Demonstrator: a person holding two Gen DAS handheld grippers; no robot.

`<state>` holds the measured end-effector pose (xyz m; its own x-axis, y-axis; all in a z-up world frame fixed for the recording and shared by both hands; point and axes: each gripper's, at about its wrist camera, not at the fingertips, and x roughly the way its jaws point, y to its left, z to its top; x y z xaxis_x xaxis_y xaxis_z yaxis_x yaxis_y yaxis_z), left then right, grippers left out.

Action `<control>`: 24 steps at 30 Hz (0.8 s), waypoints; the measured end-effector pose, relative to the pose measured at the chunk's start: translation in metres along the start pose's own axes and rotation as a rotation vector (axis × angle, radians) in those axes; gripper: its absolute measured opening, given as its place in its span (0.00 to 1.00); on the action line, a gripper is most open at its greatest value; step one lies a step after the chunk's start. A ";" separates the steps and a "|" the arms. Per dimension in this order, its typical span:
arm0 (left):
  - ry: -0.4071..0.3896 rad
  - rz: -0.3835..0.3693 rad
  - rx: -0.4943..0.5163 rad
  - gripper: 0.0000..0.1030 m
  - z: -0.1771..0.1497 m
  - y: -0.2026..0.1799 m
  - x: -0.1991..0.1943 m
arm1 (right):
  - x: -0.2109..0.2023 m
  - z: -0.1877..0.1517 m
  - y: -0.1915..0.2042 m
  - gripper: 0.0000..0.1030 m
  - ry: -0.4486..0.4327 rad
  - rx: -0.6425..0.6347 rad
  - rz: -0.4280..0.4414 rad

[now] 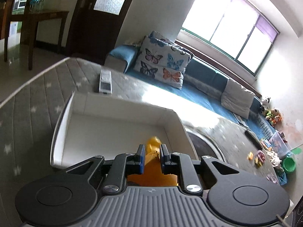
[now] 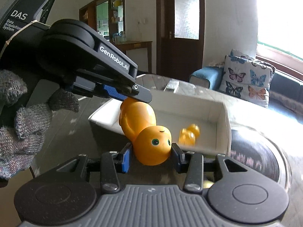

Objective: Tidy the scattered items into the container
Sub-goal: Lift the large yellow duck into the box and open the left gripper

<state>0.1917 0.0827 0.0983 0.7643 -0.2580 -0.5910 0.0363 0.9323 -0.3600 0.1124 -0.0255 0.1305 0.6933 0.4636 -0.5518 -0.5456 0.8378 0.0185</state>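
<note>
Left wrist view: the left gripper [image 1: 152,156] is clamped narrow on the yellow duck toy [image 1: 151,158] at lower centre, just at the near rim of the white container [image 1: 62,117]. A remote [image 1: 105,82] lies on the desk [image 1: 28,98] above the container.

Right wrist view: the duck hangs head-down at centre frame. The right gripper [image 2: 150,156] has its blue pads on either side of the head, seemingly pinching it. A small yellow toy [image 2: 188,133] already sits inside the container. With both grippers on one smooth toy, pulling apart or releasing unevenly could twist it loose and drop it short of the rim.
</note>
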 end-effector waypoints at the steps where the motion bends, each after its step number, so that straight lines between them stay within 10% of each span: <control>1: -0.006 0.005 0.004 0.17 0.007 0.000 0.003 | 0.006 0.006 -0.003 0.41 0.000 -0.002 0.002; 24: 0.195 0.084 -0.107 0.18 0.030 0.069 0.120 | 0.132 0.030 -0.030 0.42 0.234 0.054 0.060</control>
<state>0.3048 0.1237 0.0240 0.6228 -0.2344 -0.7465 -0.0987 0.9229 -0.3721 0.2345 0.0191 0.0826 0.5290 0.4391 -0.7262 -0.5523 0.8278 0.0983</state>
